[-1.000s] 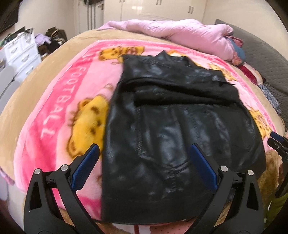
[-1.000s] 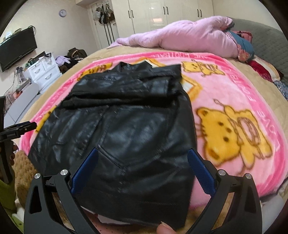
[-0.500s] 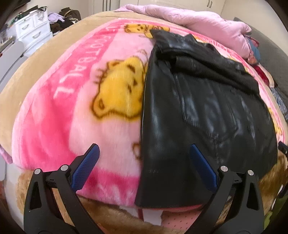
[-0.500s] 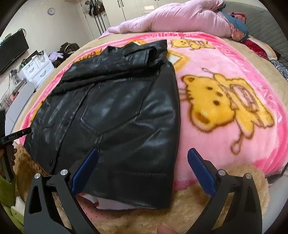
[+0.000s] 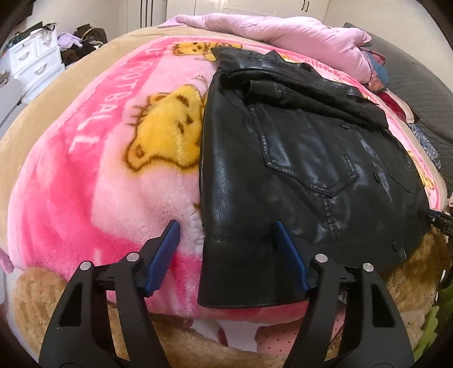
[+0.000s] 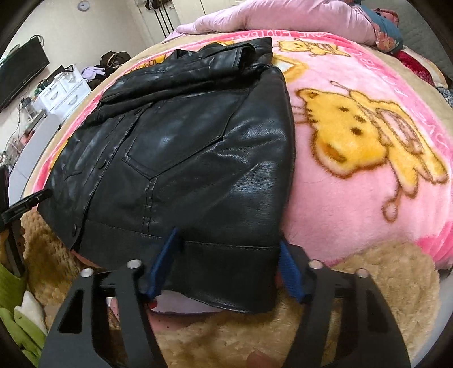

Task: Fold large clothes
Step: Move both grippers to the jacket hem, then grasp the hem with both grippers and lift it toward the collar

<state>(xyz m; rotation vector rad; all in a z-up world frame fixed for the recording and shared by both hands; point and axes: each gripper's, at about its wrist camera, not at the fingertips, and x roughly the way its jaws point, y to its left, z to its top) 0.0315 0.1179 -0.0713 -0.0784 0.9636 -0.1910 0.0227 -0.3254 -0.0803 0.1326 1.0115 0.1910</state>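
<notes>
one black leather jacket lies flat on one pink cartoon blanket spread over the bed. its sleeves are folded across the chest and its hem hangs at the near bed edge. two chest pockets are visible on the front panel. two grippers are present.

the left gripper straddles the jacket's near left hem corner. its jaws have just been closing and stand at a middle width; one blue pad sits over the blanket, the other over the leather. whether the pads press the hem cannot be told.

the right gripper straddles the opposite hem corner. its jaws have also just been closing, with the hem band between the pads (firm contact not confirmed).

surroundings: one pale pink quilt bunched at the far end of the bed, one tan plush cover below the blanket edge, one white drawer unit on the floor at left, one wall clock, one dark screen. nothing lies on top of the jacket.
</notes>
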